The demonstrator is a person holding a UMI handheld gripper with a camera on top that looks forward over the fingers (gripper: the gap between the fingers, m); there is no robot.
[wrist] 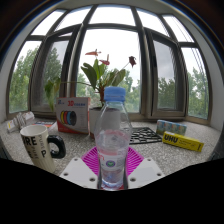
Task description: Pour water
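Bottle [113, 135] stands upright, clamped in claw [112, 168].

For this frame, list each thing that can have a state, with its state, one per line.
water bottle: upright, blue cap on, between the fingers
gripper: fingers at either side of the bottle; contact cannot be told
mug: upright on the counter, left of the bottle; contents not visible
potted plant: upright by the window, behind the bottle
yellow box: lying flat on the counter
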